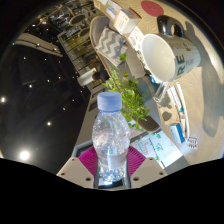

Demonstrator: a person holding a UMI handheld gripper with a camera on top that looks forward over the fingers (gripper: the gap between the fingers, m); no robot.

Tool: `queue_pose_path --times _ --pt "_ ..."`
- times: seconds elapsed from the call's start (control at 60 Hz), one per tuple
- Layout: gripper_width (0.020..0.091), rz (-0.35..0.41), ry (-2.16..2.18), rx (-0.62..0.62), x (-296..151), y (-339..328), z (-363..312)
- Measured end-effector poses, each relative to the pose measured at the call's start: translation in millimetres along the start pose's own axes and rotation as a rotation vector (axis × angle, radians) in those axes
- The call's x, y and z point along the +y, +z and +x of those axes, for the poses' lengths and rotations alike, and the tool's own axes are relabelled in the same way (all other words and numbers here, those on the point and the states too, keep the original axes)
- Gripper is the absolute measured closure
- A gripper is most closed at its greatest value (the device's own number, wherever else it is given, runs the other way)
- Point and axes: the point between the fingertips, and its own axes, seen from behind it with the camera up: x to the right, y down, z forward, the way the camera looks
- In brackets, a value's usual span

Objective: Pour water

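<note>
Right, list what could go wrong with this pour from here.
1. The water bottle sits between the gripper fingers with its white cap on; tipping it now would likely pour nothing.
2. The view is strongly tilted, so the bottle could slip if the hold is loose.
3. A leafy plant lies between the bottle and the white mug; swinging toward the mug could brush it.

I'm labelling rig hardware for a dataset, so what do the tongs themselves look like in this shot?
The tongs show as two pale, beige-white fingers with flat angular faces. Each carries a magenta pad on its inner side. No cables, markings or sleeve are visible in the gripper view.
</note>
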Motion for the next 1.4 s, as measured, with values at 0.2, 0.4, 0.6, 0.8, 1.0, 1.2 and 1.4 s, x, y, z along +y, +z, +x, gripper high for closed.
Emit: queue_pose_path --times 0.2,0.4,0.6,0.8,1.0,1.2,1.4 --pt "0.0747 0.011 0.233 0.015 -36.9 -1.9 21.4" --pt "0.0748 -0.045 0.196 0.062 -30.9 -2.4 21.2" --pt "0.0749 -0.111 -0.236 0.109 -25.8 -5.6 -27.6" --pt "0.0745 -0.012 -0.897 0.14 -80.0 -22.8 -118.2" --pt "0.0746 0.133 -1.568 0.329 -182.4 -56.2 -146.1" --pt "0.0746 0.136 -1.912 0.606 -279.4 -89.6 -74.7" --pt "0.0744 0.113 -1.886 0.715 -341.1 -109.0 2.9"
